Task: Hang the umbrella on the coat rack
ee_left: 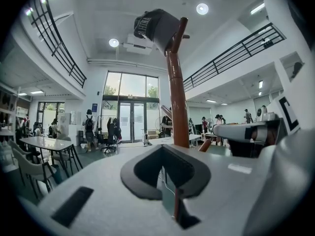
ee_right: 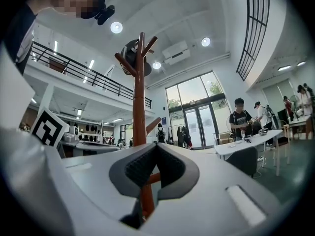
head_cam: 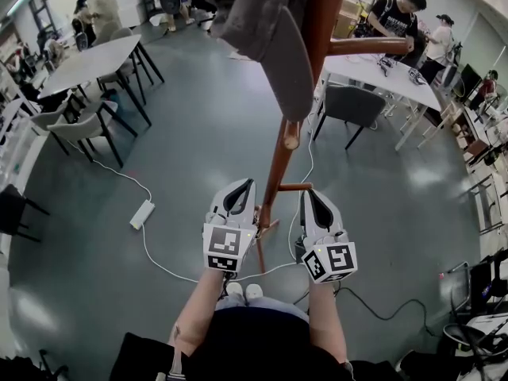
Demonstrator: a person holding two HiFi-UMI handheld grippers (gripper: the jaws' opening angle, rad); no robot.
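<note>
No umbrella shows in any view. The brown wooden coat rack (head_cam: 319, 38) stands right in front of me, with a dark grey cap (head_cam: 266, 30) hung near its top. My left gripper (head_cam: 245, 184) and right gripper (head_cam: 306, 194) are held side by side at waist height, pointing level at the rack's lower trunk, one on each side of it. Both are shut with nothing between the jaws. In the left gripper view the trunk (ee_left: 176, 97) rises just past the gripper (ee_left: 165, 147), cap (ee_left: 155, 26) above. In the right gripper view the rack (ee_right: 140, 107) stands behind the gripper (ee_right: 156, 146).
A white power strip (head_cam: 143, 213) and its cable lie on the floor to the left. A table with grey chairs (head_cam: 95, 62) stands far left. Another table (head_cam: 381, 74) with a chair (head_cam: 349, 105) and two people stands behind the rack on the right.
</note>
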